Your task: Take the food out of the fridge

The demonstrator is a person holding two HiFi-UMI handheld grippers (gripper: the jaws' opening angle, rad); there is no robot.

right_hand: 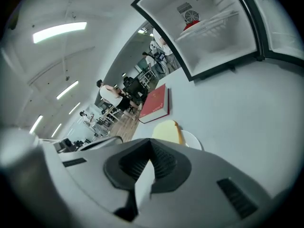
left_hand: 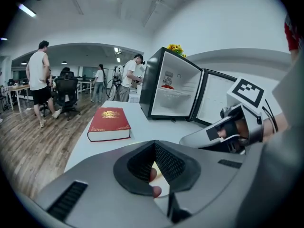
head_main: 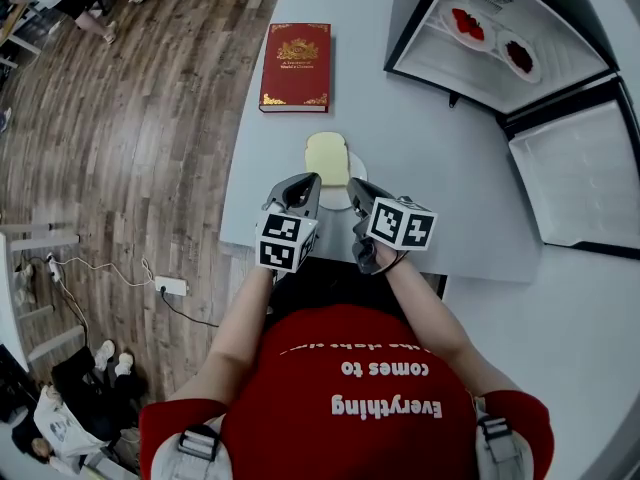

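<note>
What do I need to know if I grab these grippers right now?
Left gripper: shut, empty.
Right gripper: shut, empty.
Both are just above the table, by the bread on its plate.
Fridge: open, two dishes of red food inside.
Done: the bread is on the table, probably taken out already.
Left: bring out both dishes.

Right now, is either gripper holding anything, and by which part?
Nothing, as far as shows. The right gripper is shut and empty; the left gripper looks shut too, near the plate of bread.
</note>
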